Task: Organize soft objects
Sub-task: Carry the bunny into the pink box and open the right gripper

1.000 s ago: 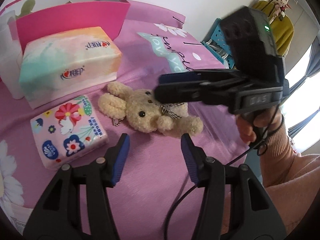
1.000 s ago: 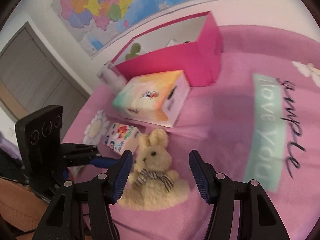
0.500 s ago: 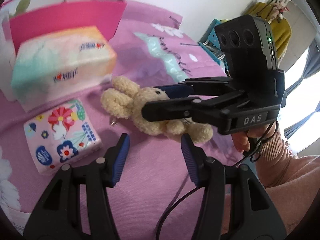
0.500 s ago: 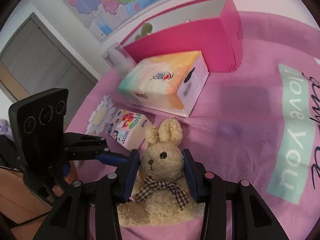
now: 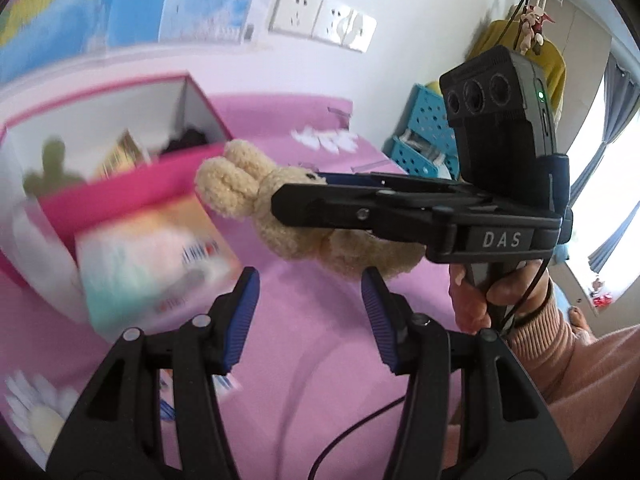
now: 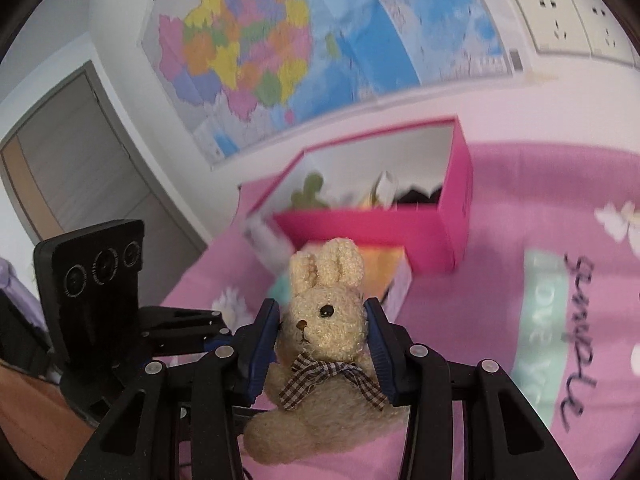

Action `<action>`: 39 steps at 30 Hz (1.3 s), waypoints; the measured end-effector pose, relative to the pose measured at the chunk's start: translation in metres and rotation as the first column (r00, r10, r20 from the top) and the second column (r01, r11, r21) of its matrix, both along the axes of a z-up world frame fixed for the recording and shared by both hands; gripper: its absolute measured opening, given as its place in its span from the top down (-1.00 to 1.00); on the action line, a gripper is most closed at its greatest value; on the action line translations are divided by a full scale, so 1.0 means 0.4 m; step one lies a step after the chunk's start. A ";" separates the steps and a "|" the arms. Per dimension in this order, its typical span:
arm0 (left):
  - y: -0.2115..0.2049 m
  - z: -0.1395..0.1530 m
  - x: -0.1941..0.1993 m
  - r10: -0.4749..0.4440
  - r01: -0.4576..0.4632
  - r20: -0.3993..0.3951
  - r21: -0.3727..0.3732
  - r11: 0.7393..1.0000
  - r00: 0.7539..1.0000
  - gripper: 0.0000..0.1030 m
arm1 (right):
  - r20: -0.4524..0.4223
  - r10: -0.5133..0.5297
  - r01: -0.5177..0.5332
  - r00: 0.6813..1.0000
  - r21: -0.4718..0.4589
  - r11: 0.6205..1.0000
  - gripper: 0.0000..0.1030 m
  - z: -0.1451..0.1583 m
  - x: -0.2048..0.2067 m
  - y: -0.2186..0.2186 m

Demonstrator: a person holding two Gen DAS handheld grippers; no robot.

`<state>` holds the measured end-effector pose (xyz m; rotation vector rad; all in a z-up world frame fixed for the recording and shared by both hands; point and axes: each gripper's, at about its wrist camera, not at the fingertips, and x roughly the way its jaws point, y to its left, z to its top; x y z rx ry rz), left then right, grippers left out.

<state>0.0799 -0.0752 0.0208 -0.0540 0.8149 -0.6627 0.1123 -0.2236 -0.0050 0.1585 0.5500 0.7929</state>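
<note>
Pink bedding lies under a job I judge barely begun: the plush rabbit is clear of the bed, its head pinched between the pads of my right claw, while the tissue box sits outside the pink storage box, which already holds some items. My right hand grips its handle with the claw running nearly level towards the box; my left claw hangs partly open and empty, tilted down below the rabbit.

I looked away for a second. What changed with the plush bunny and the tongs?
The right tongs closed on the plush bunny at its head and lifted it off the pink bedspread, toward the pink box. The left tongs stayed open and empty; the tissue pack kept its place.
</note>
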 end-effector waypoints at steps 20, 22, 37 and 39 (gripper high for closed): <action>0.043 0.071 0.227 0.117 -0.117 0.021 0.015 0.993 0.993 0.24 | 0.088 -0.063 0.057 0.994 0.074 0.996 0.31 0.144 0.189 0.042; 0.045 0.075 0.252 0.137 -0.137 0.024 0.031 0.990 0.990 0.24 | 0.094 -0.074 0.067 0.993 0.080 0.995 0.31 0.155 0.214 0.048; 0.093 0.006 0.383 0.336 -0.327 -0.029 0.158 0.932 0.942 0.23 | 0.062 -0.221 0.217 0.973 0.057 0.974 0.12 0.123 0.352 0.050; 0.101 0.005 0.368 0.331 -0.324 -0.029 0.142 0.935 0.943 0.23 | 0.062 -0.211 0.208 0.975 0.048 0.977 0.12 0.114 0.337 0.046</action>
